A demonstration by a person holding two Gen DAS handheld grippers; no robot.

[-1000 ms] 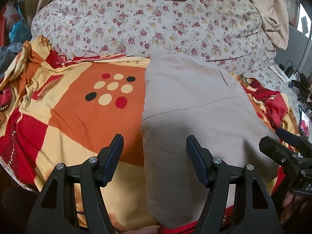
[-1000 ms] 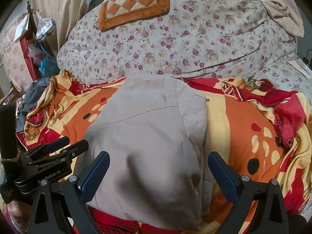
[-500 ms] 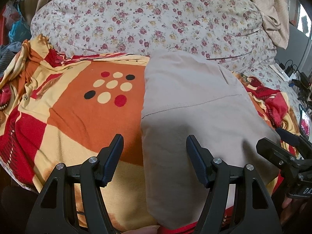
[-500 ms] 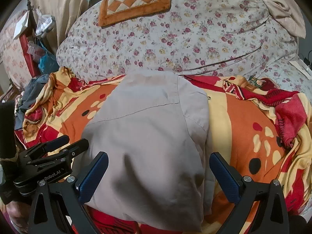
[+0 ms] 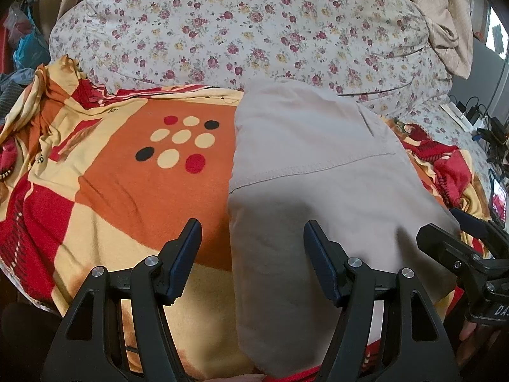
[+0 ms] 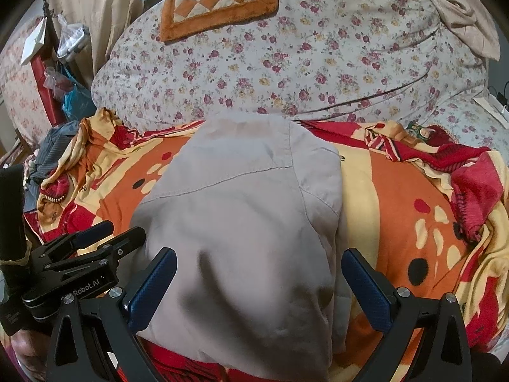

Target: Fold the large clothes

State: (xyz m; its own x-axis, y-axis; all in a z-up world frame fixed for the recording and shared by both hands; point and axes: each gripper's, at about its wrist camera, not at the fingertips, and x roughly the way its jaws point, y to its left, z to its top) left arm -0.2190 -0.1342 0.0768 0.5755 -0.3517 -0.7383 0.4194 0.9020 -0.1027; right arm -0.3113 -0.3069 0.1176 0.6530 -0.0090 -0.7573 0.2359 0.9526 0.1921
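Gaping wide, both pairs of jaws, nothing held. Left gripper [image 5: 253, 248] over near left edge of folded beige garment [image 5: 318, 191]: one finger above garment, the other above orange-red patterned blanket [image 5: 127, 191] beside it. Right gripper [image 6: 259, 278] straddling near right part of garment [image 6: 241, 216], right finger past garment's right edge, over blanket [image 6: 397, 207]. Garment flat on blanket, stitched seam across upper half, far end touching floral quilt [image 5: 254, 31]. Against 1.0 s ago: garment in same place and shape; jaw spread much the same; both views shifted only slightly. Left wrist view only: cables and a lit screen [image 5: 498, 199] far right of garment. Right wrist view only: sleeve seam down garment's right side, hanging bags [image 6: 70, 73] far left, checkered orange mat [image 6: 219, 0] on quilt [image 6: 318, 63].
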